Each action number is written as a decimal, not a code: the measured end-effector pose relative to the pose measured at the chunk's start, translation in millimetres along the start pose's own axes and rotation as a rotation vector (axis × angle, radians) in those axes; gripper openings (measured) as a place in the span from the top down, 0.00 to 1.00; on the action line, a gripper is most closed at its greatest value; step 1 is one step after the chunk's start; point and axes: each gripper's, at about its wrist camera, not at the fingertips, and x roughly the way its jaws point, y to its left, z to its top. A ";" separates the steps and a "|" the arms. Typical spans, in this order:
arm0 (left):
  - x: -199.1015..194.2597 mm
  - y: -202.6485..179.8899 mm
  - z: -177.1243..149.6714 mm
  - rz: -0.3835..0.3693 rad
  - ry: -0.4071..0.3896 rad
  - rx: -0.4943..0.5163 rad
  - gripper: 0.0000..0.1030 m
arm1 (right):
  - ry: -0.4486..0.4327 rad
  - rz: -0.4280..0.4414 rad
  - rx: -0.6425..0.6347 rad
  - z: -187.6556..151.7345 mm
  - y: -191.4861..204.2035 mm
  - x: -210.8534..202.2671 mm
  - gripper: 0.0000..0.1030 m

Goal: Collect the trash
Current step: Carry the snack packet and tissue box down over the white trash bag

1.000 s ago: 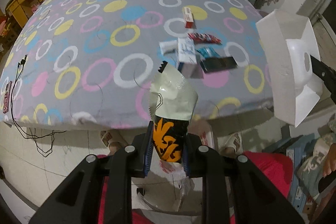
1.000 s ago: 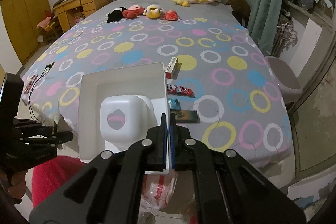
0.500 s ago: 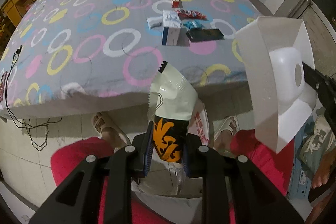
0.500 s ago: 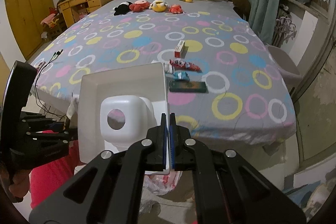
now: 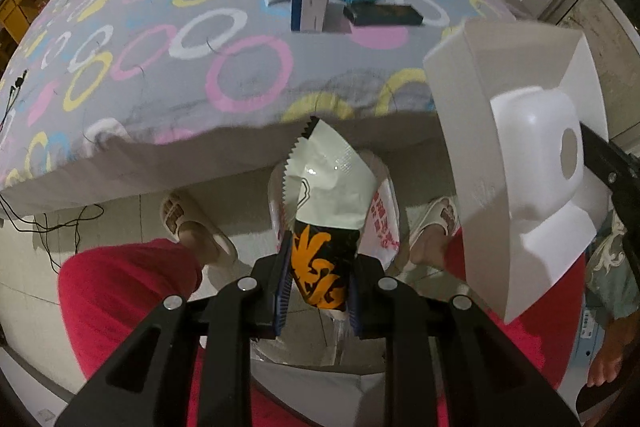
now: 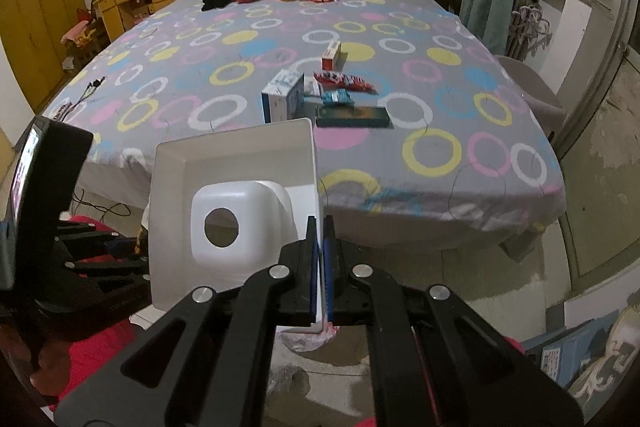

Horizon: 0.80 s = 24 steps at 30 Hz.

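Two hand-held grippers hang over the floor at the foot of a bed [image 6: 440, 187], each clamped on a piece of rubbish.

The left gripper [image 5: 318, 279] is closed on a snack wrapper [image 5: 328, 211], pinching its black-and-orange lower end while the pale, saw-edged top stands up beyond the pads. The wrapper looks empty, crinkled and very light; it is thin glossy film, so it is likely to slip or fold if held loosely. The grip near one end, across the flat of the film, seems sound.

The right gripper [image 6: 319, 263] is closed on the thin side wall of a white plastic tray [image 6: 232, 179], a moulded packaging insert with a raised hump and a round hole in it. The tray looks light but bulky and fairly stiff, and held only by its edge it may swing or flex. The rim is the natural place to pinch it.

Directly below the wrapper, between the person's two sandalled feet, lies a white plastic bag [image 5: 384, 215] with red print, probably where the rubbish goes. It is soft and partly hidden, so I cannot tell how wide its mouth gapes.

More rubbish waits on the bed's ring-patterned cover: a blue-and-white carton [image 6: 284, 99], a dark flat box [image 6: 352, 117], a red wrapper [image 6: 344, 81] and a small red-and-white box [image 6: 332, 55], grouped near one another.
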 end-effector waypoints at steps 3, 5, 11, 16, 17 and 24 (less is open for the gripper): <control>13.9 -1.4 -4.8 -0.003 0.021 0.002 0.78 | 0.013 -0.013 0.003 -5.4 -0.2 7.5 0.96; 20.8 -0.8 -6.8 -0.008 0.035 -0.004 0.78 | 0.019 -0.030 -0.001 -9.2 0.9 13.0 0.96; 48.5 3.8 -13.0 -0.015 0.095 -0.027 0.78 | 0.052 -0.044 0.006 -19.4 -1.9 32.8 0.96; 71.2 6.1 -13.6 -0.009 0.141 -0.045 0.78 | 0.086 -0.045 0.016 -28.3 -6.0 52.7 0.96; 75.1 6.3 -13.4 -0.012 0.149 -0.050 0.78 | 0.094 -0.044 0.020 -30.3 -7.2 57.2 0.96; 98.0 2.7 -11.5 -0.013 0.196 -0.059 0.78 | 0.145 -0.048 0.021 -40.0 -9.8 84.5 0.96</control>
